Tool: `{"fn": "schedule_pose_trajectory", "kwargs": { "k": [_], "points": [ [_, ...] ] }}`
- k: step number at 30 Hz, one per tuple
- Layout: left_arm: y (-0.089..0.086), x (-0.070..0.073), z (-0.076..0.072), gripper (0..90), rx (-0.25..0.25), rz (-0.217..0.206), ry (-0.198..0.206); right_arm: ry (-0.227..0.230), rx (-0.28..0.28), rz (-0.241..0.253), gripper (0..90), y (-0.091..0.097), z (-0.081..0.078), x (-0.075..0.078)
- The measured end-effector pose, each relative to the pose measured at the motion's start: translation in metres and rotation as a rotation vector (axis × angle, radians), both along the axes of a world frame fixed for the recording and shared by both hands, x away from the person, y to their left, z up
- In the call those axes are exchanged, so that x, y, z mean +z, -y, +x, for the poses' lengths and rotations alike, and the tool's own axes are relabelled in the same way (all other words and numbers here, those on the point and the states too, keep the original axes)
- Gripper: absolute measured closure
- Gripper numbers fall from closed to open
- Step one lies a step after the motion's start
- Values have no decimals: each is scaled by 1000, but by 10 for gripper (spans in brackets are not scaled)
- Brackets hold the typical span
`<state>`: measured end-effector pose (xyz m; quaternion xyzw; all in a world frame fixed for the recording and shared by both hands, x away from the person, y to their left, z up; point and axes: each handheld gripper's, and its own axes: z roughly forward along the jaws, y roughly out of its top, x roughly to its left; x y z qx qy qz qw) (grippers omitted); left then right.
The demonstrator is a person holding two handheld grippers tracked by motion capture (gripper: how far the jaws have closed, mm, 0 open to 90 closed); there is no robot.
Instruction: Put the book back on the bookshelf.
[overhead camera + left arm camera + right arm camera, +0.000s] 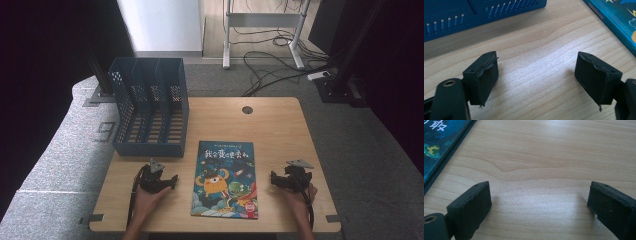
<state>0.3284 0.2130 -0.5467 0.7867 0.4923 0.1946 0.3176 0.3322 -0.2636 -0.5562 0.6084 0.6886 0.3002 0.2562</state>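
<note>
Both tongs gape, matte-black blocks over pale grained table.

Light wooden bench with visible grain and rounded corners, a small dark round grommet hole near its far edge. Blue plastic slotted file organizer with several upright dividers stands on the far-left part, its left side overhanging the bench edge slightly. Teal illustrated children's book with an orange cartoon monster on the cover lies flat, cover up, at the near centre, just beside the organizer's near-right corner, apart from it.
</note>
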Motion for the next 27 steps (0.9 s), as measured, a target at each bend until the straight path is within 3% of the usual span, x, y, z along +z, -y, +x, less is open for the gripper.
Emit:
{"fn": "schedule_pose_trajectory", "kwargs": {
  "k": [5,8,27],
  "points": [
    [0,0,0,178,-3,0,-1,3,2,-1,55,0,0,0],
    [0,0,0,176,-4,0,-1,18,-17,4,122,-3,-3,1],
    [-1,0,1,170,-9,-11,-5,14,-37,8,135,-5,-4,1]
  ]
}}
